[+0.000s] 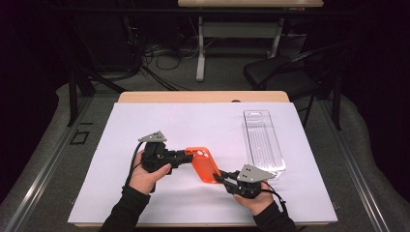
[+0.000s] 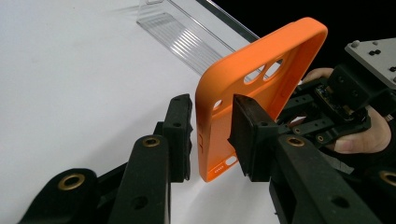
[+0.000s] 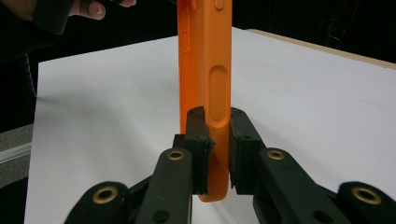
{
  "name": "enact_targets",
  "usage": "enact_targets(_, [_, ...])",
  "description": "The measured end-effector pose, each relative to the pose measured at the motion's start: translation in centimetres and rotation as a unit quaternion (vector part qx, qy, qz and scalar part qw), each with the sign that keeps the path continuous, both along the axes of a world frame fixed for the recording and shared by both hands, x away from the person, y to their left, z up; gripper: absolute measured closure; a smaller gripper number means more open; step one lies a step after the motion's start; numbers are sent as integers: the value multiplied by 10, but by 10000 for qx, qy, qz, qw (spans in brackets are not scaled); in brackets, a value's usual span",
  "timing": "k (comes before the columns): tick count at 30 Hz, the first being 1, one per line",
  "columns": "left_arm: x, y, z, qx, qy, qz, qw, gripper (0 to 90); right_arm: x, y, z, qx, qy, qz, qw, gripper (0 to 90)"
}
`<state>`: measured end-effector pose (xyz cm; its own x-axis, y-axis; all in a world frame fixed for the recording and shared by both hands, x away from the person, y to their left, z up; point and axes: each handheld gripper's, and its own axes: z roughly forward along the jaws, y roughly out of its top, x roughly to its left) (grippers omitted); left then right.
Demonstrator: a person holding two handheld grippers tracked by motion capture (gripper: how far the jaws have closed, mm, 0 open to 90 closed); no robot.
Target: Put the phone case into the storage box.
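1. I held the orange phone case (image 1: 203, 164) up off the white counter (image 1: 145, 121), in the air between my two hands. It stood on its thin edge, tilted a little.
2. My right tongs (image 3: 214, 135) were pinched tight on one end of the case. In the right gripper view both black pads pressed the case's thin side wall, so I judged that grip good and kept it steady.
3. My left tongs (image 2: 212, 135) were at the other end of the case, near the camera holes. They were partly open. One pad sat outside the case wall and the other sat inside the hollow of the case.
4. In the left gripper view there was a small gap between the outer pad and the orange wall. So I did not count that side as gripped yet.
5. To do this step well, I thought I should close the left tongs slowly until both pads touched the wall flat, and not twist.
6. I thought the case was soft and could bend or pop out if I squeezed too hard or pulled the two hands apart.
7. The clear plastic box (image 1: 262, 140) lay flat on the counter, past my right hand and apart from the case. I judged I should keep the case away from it while I changed my grip.
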<state>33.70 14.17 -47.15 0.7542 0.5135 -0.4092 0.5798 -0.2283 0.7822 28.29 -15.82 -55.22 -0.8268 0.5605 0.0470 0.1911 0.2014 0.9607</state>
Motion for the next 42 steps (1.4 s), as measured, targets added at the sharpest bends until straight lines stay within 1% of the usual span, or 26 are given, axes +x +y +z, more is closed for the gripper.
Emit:
enact_targets(3, [0,1,0,-37,22,11,10000,702,0,0,0,-1,-8,3,10000,808])
enact_targets(17, [2,2,-2,-39,57,-15,10000,770,0,1,0,1,14,24,10000,808])
enact_targets(30, [3,2,-4,-14,35,-24,10000,803,1,1,-1,-53,21,28,10000,808])
enact_targets(34, [3,2,-5,15,42,-39,10000,812,1,1,-2,-70,30,34,10000,808])
enact_targets(42, [4,3,-6,4,66,-18,10000,837,1,1,-2,-63,37,33,10000,808])
